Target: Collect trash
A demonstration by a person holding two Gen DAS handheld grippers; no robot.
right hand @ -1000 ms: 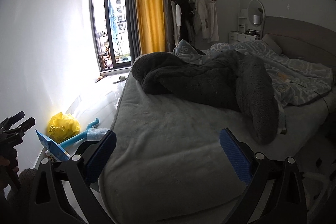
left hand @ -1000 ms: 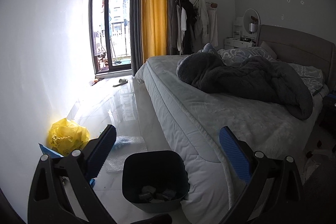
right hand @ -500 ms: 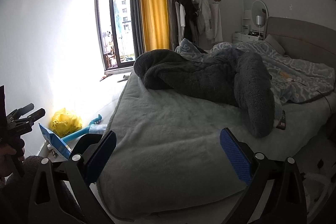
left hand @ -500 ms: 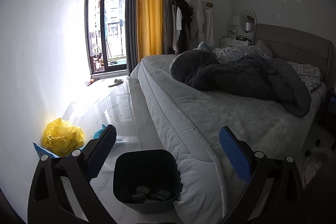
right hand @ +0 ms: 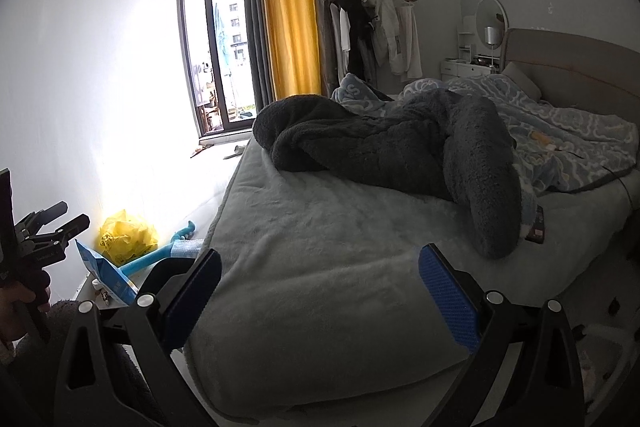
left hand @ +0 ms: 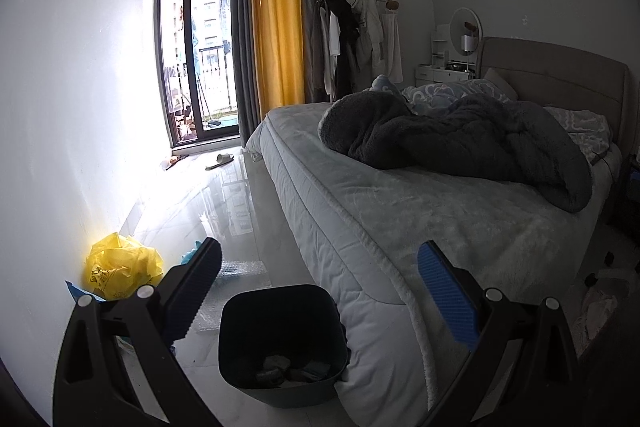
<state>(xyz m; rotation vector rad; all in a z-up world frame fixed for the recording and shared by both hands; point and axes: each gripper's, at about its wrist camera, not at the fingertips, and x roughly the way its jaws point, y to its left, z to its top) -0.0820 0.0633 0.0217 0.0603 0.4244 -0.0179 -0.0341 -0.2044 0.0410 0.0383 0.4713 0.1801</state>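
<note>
A dark bin (left hand: 280, 343) stands on the floor by the bed corner, with several scraps in its bottom. My left gripper (left hand: 320, 291) is open and empty above and behind it. A yellow plastic bag (left hand: 122, 269) lies by the wall, with bubble wrap (left hand: 236, 271) on the floor next to it. In the right wrist view my right gripper (right hand: 320, 291) is open and empty over the bed corner. The yellow bag (right hand: 126, 235), a blue packet (right hand: 106, 277) and a teal stick (right hand: 160, 253) lie at the left. The left gripper (right hand: 60, 221) shows at the far left.
A bed (left hand: 420, 211) with a dark grey blanket (left hand: 460, 143) fills the right side. A small dark wrapper (right hand: 536, 227) lies on the bed by the blanket. A slipper (left hand: 220, 159) lies near the balcony door (left hand: 200, 67). Litter (left hand: 600, 303) lies on the floor at right.
Both cameras have drawn back and risen a little. The bin sits lower and more to the left in the left wrist view. Both grippers stay open.
</note>
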